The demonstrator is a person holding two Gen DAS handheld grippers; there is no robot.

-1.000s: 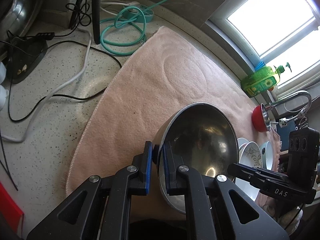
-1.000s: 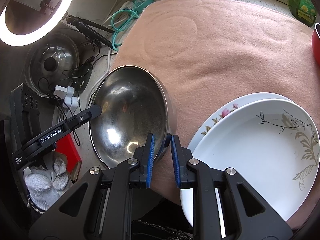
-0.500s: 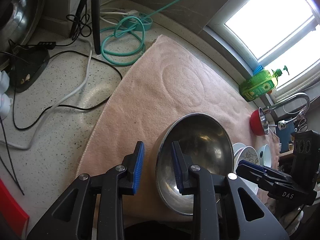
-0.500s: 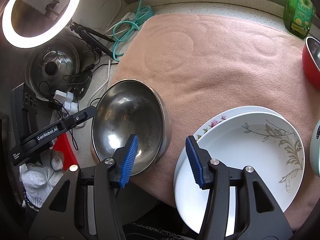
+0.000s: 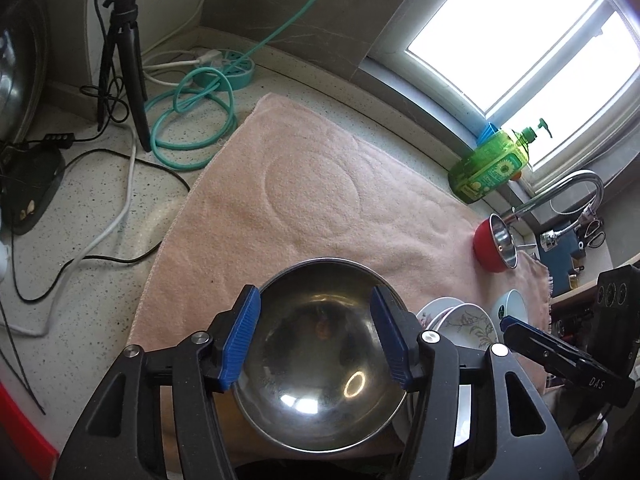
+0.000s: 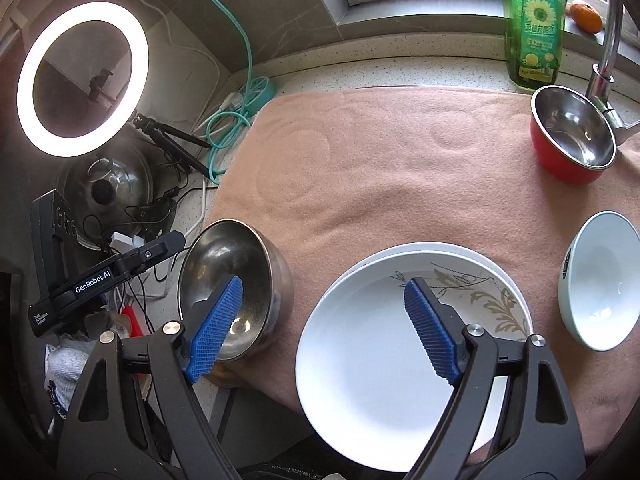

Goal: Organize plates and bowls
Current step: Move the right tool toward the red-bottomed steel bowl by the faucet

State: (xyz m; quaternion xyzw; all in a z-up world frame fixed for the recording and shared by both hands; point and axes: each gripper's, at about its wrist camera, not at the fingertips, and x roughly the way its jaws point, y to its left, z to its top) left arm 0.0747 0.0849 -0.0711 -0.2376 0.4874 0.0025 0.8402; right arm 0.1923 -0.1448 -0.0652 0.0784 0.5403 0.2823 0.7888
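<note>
Round stainless-steel mixing bowl (image 5: 320,356) upright and empty on the near left edge of the pink towel (image 5: 320,184) over the speckled counter (image 5: 80,216), free of both grippers; left gripper (image 5: 316,340) above it with blue pads just spread apart, nothing pressed between them. Right gripper (image 6: 320,328) likewise just opened wide, hovering clear between that bowl at its 9 o'clock and the stack of two white floral-patterned plates (image 6: 400,344), top one empty. Pale green ceramic bowl (image 6: 600,280) at 3 o'clock of the stack, empty; red bowl with steel lining (image 6: 572,140) at 1 o'clock, empty.
</note>
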